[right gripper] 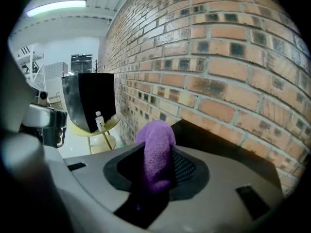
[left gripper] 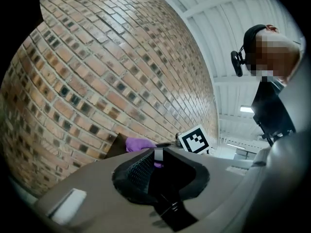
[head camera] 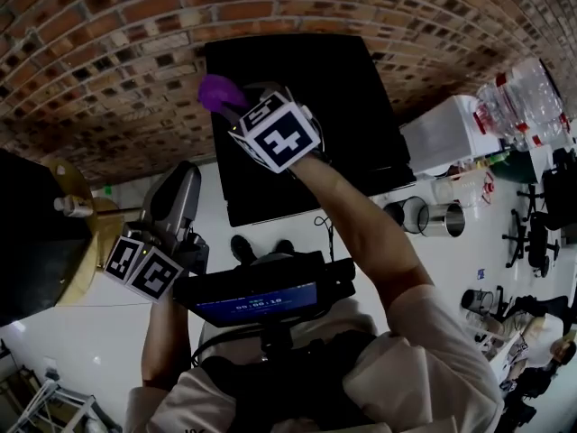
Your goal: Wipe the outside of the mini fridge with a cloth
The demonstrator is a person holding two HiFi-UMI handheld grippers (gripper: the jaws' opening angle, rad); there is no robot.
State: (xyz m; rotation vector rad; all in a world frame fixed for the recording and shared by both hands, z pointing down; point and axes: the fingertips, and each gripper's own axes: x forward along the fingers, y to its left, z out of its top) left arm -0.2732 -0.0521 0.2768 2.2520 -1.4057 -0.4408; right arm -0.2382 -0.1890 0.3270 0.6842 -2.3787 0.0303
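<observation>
The cloth [head camera: 219,93] is at the mini fridge's [head camera: 306,133] far left corner, beside the wall [head camera: 108,61].

Ahead of you a red-brown brick wall [head camera: 135,25] fills the far side. The floor [head camera: 81,332] is glossy white. On your left stands a round yellow table [head camera: 90,246] with a small bottle [head camera: 72,207] on it. To your right, a white cabinet [head camera: 446,133] stands near two metal canisters [head camera: 424,215]. A strip light [right gripper: 56,6] glows on the white ceiling [left gripper: 233,13].
</observation>
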